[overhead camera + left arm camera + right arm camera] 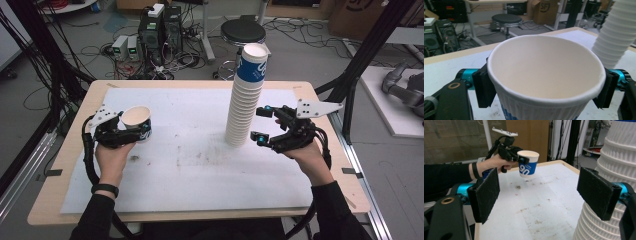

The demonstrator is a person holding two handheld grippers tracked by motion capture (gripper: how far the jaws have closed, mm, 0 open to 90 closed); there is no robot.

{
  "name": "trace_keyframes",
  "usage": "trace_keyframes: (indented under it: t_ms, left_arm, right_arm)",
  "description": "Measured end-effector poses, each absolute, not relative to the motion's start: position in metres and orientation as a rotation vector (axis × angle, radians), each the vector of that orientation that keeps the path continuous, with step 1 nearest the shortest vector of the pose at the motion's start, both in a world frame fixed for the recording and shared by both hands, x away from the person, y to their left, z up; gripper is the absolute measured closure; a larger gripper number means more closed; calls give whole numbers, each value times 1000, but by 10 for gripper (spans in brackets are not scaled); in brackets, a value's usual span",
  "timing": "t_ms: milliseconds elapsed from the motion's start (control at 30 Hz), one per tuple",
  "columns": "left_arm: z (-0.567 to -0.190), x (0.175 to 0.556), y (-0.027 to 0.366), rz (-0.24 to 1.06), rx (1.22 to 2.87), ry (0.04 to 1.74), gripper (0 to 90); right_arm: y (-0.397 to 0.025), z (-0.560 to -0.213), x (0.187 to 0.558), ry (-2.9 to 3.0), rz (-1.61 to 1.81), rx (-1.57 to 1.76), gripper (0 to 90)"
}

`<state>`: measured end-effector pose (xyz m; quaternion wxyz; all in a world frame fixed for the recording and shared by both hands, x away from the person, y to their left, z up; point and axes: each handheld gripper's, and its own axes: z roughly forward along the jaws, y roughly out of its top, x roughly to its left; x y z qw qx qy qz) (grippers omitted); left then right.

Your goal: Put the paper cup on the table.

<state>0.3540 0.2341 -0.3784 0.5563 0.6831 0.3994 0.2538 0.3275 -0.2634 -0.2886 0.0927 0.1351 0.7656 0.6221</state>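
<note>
In the high view, the left gripper [131, 131] is clamped on a single paper cup [137, 123], white with a blue printed band and a ribbed wall, held upright above the left part of the counter [200, 85]. The counter is a pale wooden board with rounded corners, covered by a white sheet [190, 165] marked with brown stains near its middle. A tall stack of paper cups [245, 100] of the same ribbed white kind stands on the sheet right of centre, leaning slightly, its top cup showing the blue band. The right gripper [261, 124] sits just beside the stack's lower part, its jaws apart and empty. A round black stool [243, 32] stands on the floor beyond the counter.

In the left gripper view, the cup [546, 82] sits between the two black padded jaws, which press its wall just under the rolled rim; its inside is smooth and cream-white. The ribbed stack [616, 35] rises at the upper right.

In the right gripper view, the jaws stand wide apart, their flat pads dark and rough-textured. The stack [614, 195] is at the right, next to the right pad; whether they touch cannot be told. Farther off, the left gripper [520, 157] holds the cup [527, 163] clear above the stained sheet [536, 202].
</note>
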Motion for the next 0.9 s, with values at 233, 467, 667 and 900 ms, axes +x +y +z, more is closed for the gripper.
trace_keyframes:
  t_ms: [233, 467, 667, 900]
  left_arm:
    - [-390, 363, 234, 631, 1595, 987, 221]
    - [-404, 369, 232, 686, 1558, 1032, 228]
    - [-417, 376, 230, 697, 1592, 1064, 228]
    - [-423, 381, 231, 713, 1566, 1084, 228]
  right_arm:
    - [-262, -289, 327, 2273, 1849, 394, 187]
    - [-261, -289, 328, 2273, 1849, 394, 187]
    - [-261, -289, 327, 2276, 1850, 397, 187]
    - [-261, -289, 328, 2273, 1849, 398, 187]
